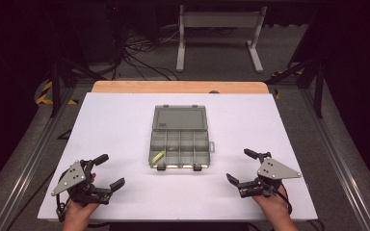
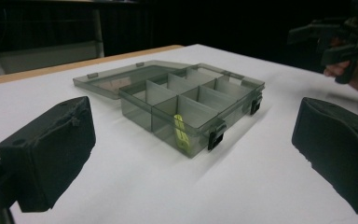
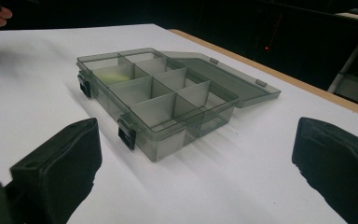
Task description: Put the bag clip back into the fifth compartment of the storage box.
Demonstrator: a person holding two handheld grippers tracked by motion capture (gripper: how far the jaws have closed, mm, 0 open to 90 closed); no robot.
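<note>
A smoky grey plastic organiser box (image 1: pixel 180 147) lies open in the middle of the white table, its lid (image 1: pixel 180 118) folded flat to the far side. Dividers split it into several compartments. A yellow-green item (image 1: pixel 157 156) rests in the near left compartment, and the left gripper view shows that item (image 2: pixel 181 131) through the box (image 2: pixel 191 105) wall. My left gripper (image 1: pixel 112 171) stands open at the near left, nothing between its jaws. At the near right my right gripper (image 1: pixel 241 166) is open too, facing the box (image 3: pixel 161 100). Both are well apart from the box.
The white board (image 1: pixel 125 125) covers a wooden table whose edge (image 1: pixel 178 86) shows at the far side. Beyond it stand a white metal frame (image 1: pixel 219 33) and cables on the floor. Black latches (image 1: pixel 161 167) sit on the box's near wall.
</note>
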